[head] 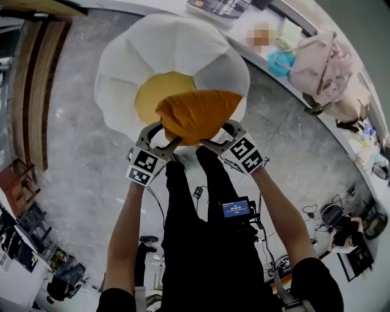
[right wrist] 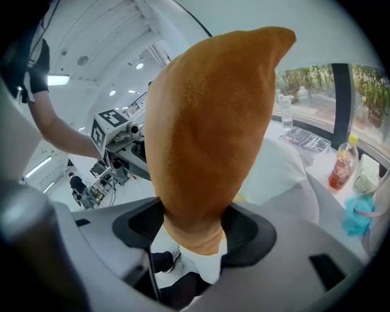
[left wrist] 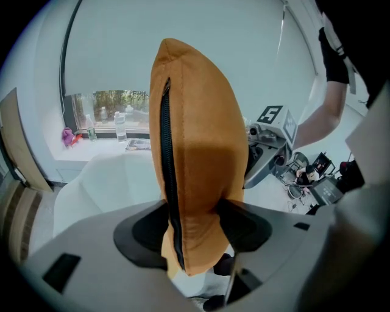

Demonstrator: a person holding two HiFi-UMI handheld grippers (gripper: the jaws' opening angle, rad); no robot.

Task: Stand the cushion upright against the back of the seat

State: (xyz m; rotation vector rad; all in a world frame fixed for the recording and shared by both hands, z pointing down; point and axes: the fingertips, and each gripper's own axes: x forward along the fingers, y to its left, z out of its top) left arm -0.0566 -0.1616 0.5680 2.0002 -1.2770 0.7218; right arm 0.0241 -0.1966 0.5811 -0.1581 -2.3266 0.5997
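We see the cushion [head: 198,114], plain orange, held over the seat [head: 177,42], a white petal-shaped thing with a yellow centre [head: 149,91]. In the head view the cushion covers the near right part of that centre, and we cannot tell whether it touches it. Its long axis runs left to right there, with one pointed corner aimed right, and its near edge faces us. The left gripper [head: 167,135] is clamped on the near left part of that edge and the right gripper [head: 216,135] on the near right part. In the left gripper view the jaws of the left gripper [left wrist: 194,225] pinch the fabric from both sides, and the cushion [left wrist: 195,152] rises from them edge-on, with a black zip [left wrist: 166,158] running up its seam. In the right gripper view the right gripper [right wrist: 194,225] likewise squeezes a fold, and the cushion [right wrist: 207,134] swells above it, then tapers to a corner at the upper right. Each marker cube [head: 144,166] bears black-and-white square patterns, not words. A small screen [head: 236,208] at the person's waist shows light figures too small for us to read, as is the print on a book [head: 219,7] on the counter [head: 286,76] beyond the seat.
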